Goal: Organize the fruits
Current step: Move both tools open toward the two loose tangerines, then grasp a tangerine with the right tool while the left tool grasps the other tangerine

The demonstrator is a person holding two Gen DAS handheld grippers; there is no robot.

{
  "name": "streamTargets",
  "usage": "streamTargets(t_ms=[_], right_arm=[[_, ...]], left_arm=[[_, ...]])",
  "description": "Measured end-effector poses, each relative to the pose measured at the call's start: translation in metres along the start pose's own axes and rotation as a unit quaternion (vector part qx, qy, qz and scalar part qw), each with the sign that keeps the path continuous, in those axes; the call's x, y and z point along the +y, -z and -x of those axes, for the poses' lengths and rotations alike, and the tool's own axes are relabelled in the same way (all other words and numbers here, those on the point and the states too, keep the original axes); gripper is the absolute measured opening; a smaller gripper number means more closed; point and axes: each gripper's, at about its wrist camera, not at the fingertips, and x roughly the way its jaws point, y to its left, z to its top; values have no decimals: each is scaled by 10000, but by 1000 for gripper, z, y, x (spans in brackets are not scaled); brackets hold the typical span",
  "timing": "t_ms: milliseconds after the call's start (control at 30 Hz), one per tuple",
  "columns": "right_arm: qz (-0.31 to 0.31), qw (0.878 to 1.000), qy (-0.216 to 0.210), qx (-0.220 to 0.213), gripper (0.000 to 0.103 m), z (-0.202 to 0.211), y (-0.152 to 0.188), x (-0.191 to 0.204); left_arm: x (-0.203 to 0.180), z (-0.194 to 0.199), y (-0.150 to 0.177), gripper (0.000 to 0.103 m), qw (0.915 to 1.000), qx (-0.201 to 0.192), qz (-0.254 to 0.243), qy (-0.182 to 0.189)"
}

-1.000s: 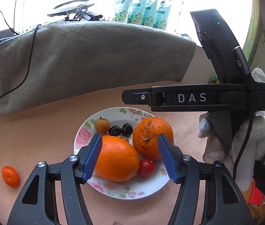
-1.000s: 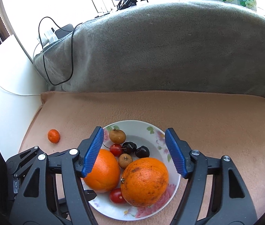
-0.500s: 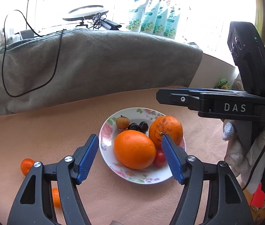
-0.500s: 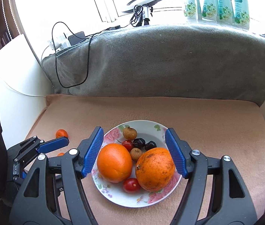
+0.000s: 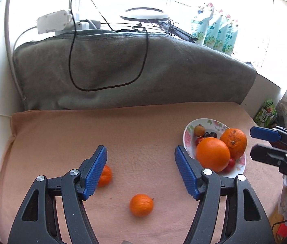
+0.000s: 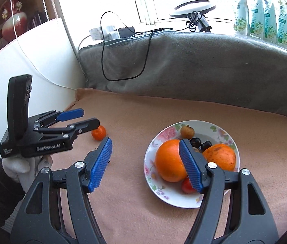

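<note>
A floral plate holds two big oranges, a cherry tomato, dark cherries and a small brown fruit. Two small mandarins lie on the peach cloth left of it. One sits in the open, low between my left gripper's arms. The other is half hidden behind its left finger. My left gripper hovers open over them, holding nothing. My right gripper stands open and empty at the plate's left edge.
A grey blanket with a black cable draped over it walls off the back. Behind it are a power strip, a ring light and pouches. A white wall bounds the left; a white-gloved hand holds the left gripper.
My left gripper has swung left, off the plate, to above the two small mandarins, and its jaws widened a little. The right gripper has drawn back and up from the plate.
</note>
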Motion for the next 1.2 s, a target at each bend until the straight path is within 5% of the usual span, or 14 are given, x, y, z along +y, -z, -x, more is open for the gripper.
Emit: streamTargets(t_ms=[400,733,800,1200], right_arm=[[1149,9898,-446,717,65,-71,34,79],[1299,9830,-599,1150,58,-119,39,92],[1305,9819,-595,1234,45,-126,38,94],[1415,9796,-426,1361,44,-146,36,102]], left_arm=[[73,-30,27,67,9956,460,801,-176],[76,-51,40,59,9932,728,906,27],[76,-55,40,57,9926,754,952,68],[72,-69,41,48,9915,865,956,143]])
